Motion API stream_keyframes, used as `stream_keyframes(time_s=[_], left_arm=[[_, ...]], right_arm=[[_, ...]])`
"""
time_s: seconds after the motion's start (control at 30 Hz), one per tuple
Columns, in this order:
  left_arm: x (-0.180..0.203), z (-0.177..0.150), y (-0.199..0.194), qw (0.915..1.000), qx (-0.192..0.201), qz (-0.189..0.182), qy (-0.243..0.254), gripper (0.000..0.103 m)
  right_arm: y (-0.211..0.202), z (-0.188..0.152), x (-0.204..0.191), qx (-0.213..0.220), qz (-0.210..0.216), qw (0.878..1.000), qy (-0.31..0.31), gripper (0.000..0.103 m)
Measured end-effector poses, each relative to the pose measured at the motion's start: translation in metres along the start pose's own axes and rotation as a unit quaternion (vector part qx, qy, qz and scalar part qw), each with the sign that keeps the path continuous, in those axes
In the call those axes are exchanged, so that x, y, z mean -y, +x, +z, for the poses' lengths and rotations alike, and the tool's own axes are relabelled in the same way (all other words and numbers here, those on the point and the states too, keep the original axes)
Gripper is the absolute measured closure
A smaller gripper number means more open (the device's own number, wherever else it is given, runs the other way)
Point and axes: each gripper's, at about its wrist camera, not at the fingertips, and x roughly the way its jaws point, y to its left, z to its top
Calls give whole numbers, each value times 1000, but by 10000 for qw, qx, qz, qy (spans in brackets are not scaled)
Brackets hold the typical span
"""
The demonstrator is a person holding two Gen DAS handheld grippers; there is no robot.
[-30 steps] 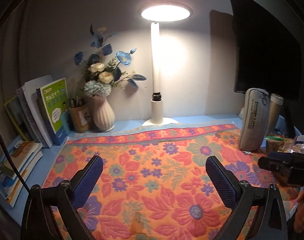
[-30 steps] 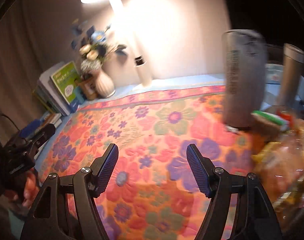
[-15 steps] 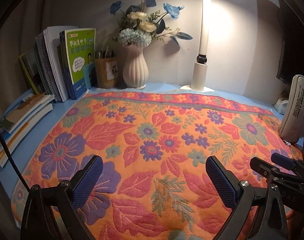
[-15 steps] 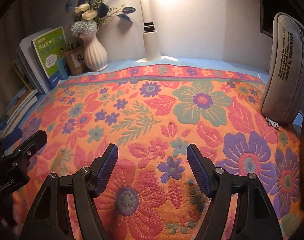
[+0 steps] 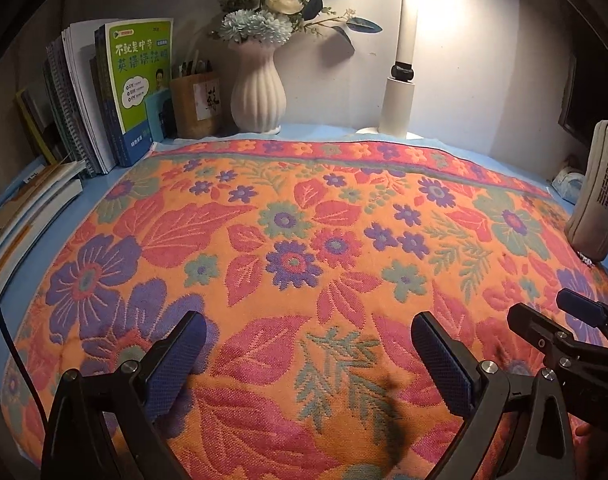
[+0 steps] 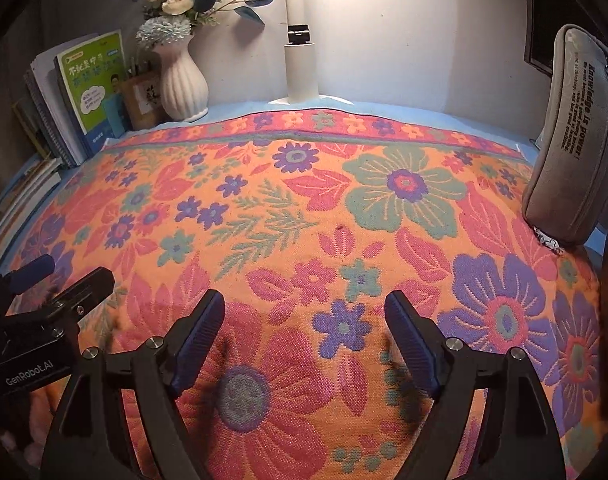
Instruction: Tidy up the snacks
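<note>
My left tongs (image 5: 309, 354) hang released over the near part of the flowered cloth (image 5: 304, 240), nothing between the blue pads. My right tongs (image 6: 305, 330) are released too; their jaws have just been spreading wider, with only cloth showing between them. Each pair shows at the edge of the other's view, side by side. Straight ahead of both, at the wall, stand a ribbed white vase (image 5: 258, 92) and a lamp post (image 5: 401, 92); books (image 5: 116, 96) lean ahead to the left. A grey pencil case (image 6: 571, 136) stands ahead-right of my right tongs. I can see no snacks in either view.
</note>
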Motion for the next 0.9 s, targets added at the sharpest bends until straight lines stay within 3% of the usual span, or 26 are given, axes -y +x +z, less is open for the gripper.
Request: stream_keyframes(time_s=[0.9], left_arm=[[-3, -2, -5, 9999, 151, 34, -36, 1]], right_arm=[[1, 1, -2, 14, -173, 9998, -18, 17]])
